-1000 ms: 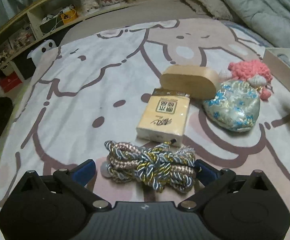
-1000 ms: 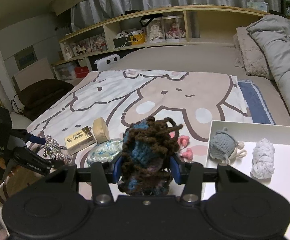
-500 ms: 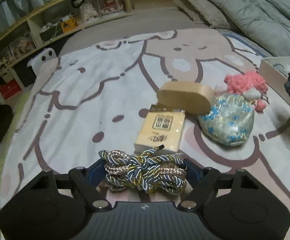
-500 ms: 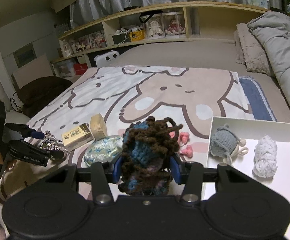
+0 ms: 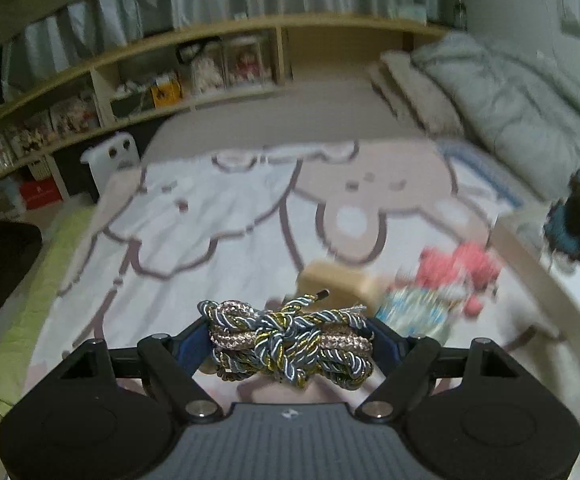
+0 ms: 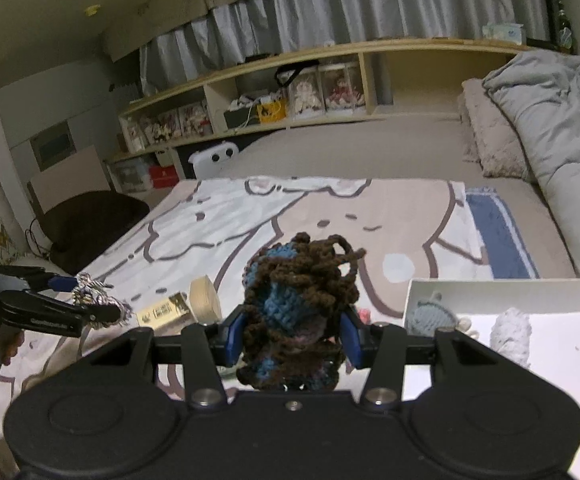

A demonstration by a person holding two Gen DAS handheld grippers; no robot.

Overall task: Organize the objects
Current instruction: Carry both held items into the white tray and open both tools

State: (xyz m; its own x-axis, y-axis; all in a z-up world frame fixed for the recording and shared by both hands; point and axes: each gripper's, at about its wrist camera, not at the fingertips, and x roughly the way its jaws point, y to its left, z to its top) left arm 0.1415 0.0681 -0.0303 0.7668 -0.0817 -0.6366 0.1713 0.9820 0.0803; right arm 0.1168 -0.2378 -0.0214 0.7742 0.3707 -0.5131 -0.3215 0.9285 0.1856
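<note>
Twisted cord bundle (image 5: 290, 344): silky, glossy strands with metallic gold thread. Brown and blue crochet piece (image 6: 295, 320): rough, fuzzy yarn. Bed cover (image 6: 250, 216): soft matt printed cloth. Oval box (image 6: 203, 298): smooth pale wood. Storage box (image 6: 489, 290): smooth white card, matt

A dim bedroom: a wide bed (image 6: 369, 152) fills the middle, spread with a cartoon-print blanket (image 6: 250, 216) and, on the right, a rumpled grey duvet (image 6: 561, 120) beside a fuzzy pillow (image 6: 489, 136). Along the far wall runs a low wooden shelf unit (image 6: 369, 52) crowded with boxed dolls and small clutter, with grey curtains (image 6: 369, 12) hanging above it. At far left stand a dark brown chair (image 6: 90, 220) and a white storage box (image 6: 214, 160) on the floor.
</note>
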